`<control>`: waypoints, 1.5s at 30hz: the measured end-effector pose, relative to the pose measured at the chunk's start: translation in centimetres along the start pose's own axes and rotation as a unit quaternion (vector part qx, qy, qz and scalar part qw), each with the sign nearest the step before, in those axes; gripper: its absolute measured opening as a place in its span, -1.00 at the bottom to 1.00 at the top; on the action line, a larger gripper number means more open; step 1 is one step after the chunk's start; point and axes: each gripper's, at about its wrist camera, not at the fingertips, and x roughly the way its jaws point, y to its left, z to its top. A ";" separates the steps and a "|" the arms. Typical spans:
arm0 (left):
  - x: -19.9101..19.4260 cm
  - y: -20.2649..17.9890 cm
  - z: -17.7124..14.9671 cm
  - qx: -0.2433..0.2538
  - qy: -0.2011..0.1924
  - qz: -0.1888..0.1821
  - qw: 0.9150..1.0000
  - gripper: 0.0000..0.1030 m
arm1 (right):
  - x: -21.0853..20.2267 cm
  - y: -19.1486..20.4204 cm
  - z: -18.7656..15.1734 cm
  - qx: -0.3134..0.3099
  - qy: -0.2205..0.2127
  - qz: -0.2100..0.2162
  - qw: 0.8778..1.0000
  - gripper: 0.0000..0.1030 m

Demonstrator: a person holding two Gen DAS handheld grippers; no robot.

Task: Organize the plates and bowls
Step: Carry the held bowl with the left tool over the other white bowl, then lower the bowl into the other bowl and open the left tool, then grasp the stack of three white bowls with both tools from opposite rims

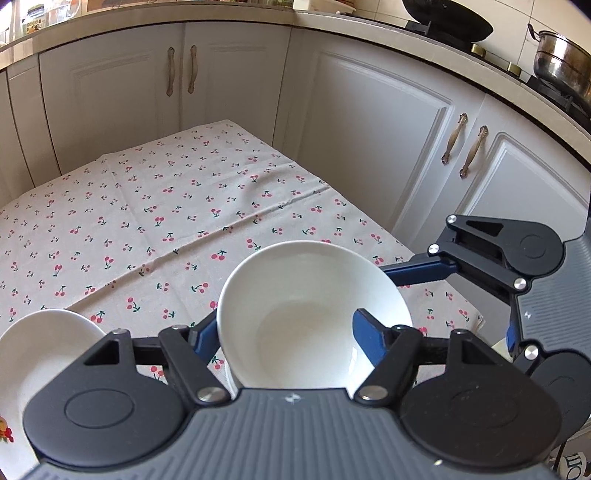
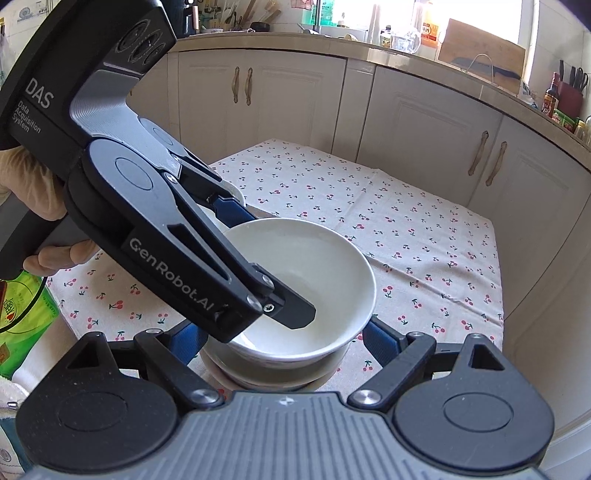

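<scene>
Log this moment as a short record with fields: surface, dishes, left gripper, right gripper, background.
surface: table under a cherry-print tablecloth
dishes: white bowl sits on a stack of white dishes; white plate lies apart
left gripper: shut on the white bowl, one finger inside, one outside its wall
right gripper: open, fingers on either side of the stack of white dishes
background: white cabinets, wok, steel pot

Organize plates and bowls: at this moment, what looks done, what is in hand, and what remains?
Done: at least one dish already lies stacked under the white bowl. In hand: the left gripper pinches that bowl's rim, one finger inside it, lowering or seating it on the stack; the right gripper straddles the stack, open. Left: another white dish sits apart on the cherry tablecloth.
</scene>
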 end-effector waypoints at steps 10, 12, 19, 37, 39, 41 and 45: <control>0.4 0.2 -0.3 -0.001 0.005 -0.002 1.000 0.42 | 0.3 -0.2 -0.1 0.009 0.003 0.008 1.000 0.80; 0.5 0.2 -0.3 0.000 0.006 -0.002 1.000 0.42 | 0.3 -0.2 -0.2 0.011 0.003 0.010 1.000 0.80; 0.6 0.2 -0.4 0.002 0.006 -0.001 1.000 0.44 | 0.4 -0.3 -0.3 0.021 0.002 0.016 1.000 0.80; -1.7 0.7 -0.5 0.014 -0.029 0.010 0.999 0.63 | -1.3 -0.4 -0.7 0.022 -0.024 0.009 0.999 1.00; -2.2 0.8 -0.8 0.016 -0.033 0.016 0.999 0.63 | -1.4 -0.3 -0.6 0.021 -0.027 0.005 0.999 1.00; -2.6 1.1 -1.1 0.015 -0.037 0.018 0.999 0.63 | -1.6 -0.2 -0.6 0.023 -0.030 0.003 0.999 1.00; -3.7 1.7 -2.1 0.013 -0.045 0.017 0.999 0.67 | -2.1 0.0 -1.0 0.023 -0.033 -0.004 0.999 1.00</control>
